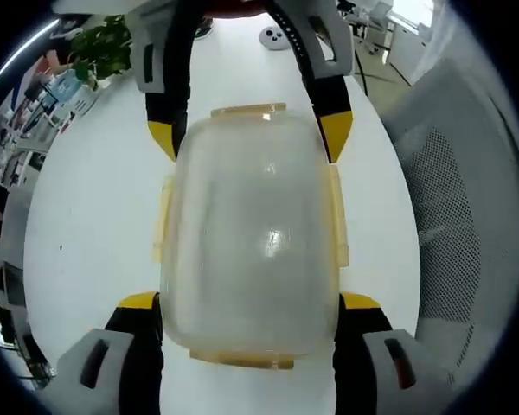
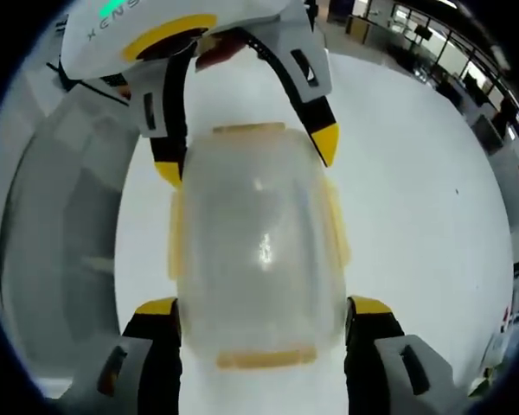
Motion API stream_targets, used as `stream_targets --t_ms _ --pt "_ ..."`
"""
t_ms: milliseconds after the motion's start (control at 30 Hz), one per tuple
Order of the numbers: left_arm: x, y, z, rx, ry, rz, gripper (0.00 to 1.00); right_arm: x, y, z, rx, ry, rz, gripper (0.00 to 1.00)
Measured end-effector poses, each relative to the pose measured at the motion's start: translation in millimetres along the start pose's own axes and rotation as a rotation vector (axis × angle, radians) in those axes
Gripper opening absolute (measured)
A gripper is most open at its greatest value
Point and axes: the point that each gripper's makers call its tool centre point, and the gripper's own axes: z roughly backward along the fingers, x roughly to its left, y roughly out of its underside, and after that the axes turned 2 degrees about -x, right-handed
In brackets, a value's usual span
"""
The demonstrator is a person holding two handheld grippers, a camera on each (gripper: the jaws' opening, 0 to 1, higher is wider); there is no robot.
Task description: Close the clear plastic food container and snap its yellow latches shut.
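The clear plastic food container (image 1: 251, 233) lies on the white table (image 1: 95, 207) with its lid on. Pale yellow latches (image 1: 337, 226) stick out along both long sides and at both ends. My left gripper (image 1: 249, 303) straddles the near end in the left gripper view, its yellow-tipped fingers (image 1: 140, 302) spread wide and pressed against the container's two long sides. My right gripper (image 1: 248, 137) comes from the opposite end and flanks the far corners. In the right gripper view the container (image 2: 259, 251) sits the same way between the right gripper's (image 2: 263, 307) tips, with the left gripper (image 2: 246, 156) at the far end.
A grey mesh chair (image 1: 454, 225) stands beside the table edge. A potted plant (image 1: 104, 47) and a small white device (image 1: 275, 36) sit at the far end of the table. Office desks (image 2: 432, 43) show beyond.
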Motion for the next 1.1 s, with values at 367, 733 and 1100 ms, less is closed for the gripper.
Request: stream_targets --t_ms 367,733,1100 --pt "-2.1 20.5 8.3 -0.001 0.001 -0.001 0.83 4.3 -20.1 -7.6 0.006 0.000 -0.002 0.78" --pt "-5.2 35.2 13.6 -0.011 -0.003 0.006 0.83 8.2 -34.2 -13.7 0.011 -0.002 0.004 0.78" --pt "-6.7 46.6 17.6 -0.014 -0.003 0.006 0.83 10.7 -45.1 -19.3 0.010 -0.001 0.004 0.78"
